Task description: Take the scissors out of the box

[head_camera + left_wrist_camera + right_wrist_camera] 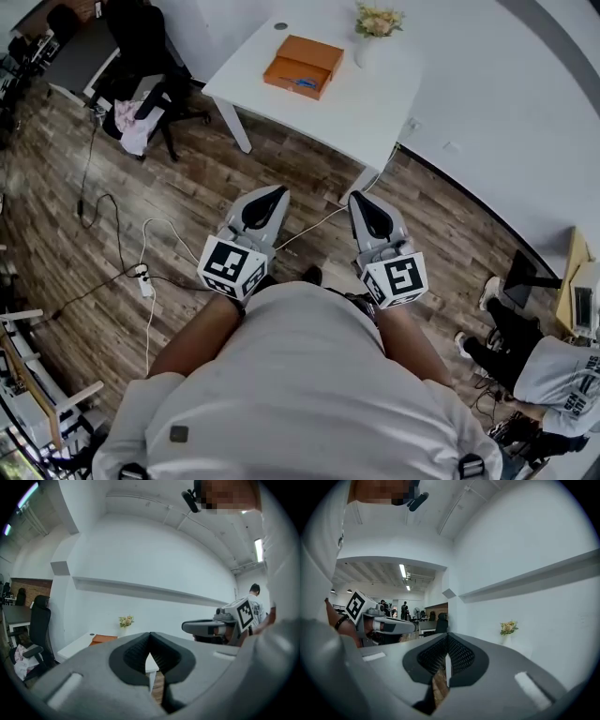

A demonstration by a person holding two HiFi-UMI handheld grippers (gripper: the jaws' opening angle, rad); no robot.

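Note:
An orange box (302,66) lies open on the white table (375,103) far ahead, with blue-handled scissors (303,82) inside it. In the left gripper view the box (104,639) shows small on the table beyond the jaws. My left gripper (272,195) and right gripper (359,199) hang side by side over the wooden floor, well short of the table. Both point toward it. The left gripper (150,634) has its jaws together with nothing in them. The right gripper (447,634) is likewise shut and empty.
A vase of flowers (377,23) stands on the table beside the box. A black office chair (141,56) with clothes sits at the left. Cables and a power strip (145,281) lie on the floor. A seated person (553,366) is at the lower right.

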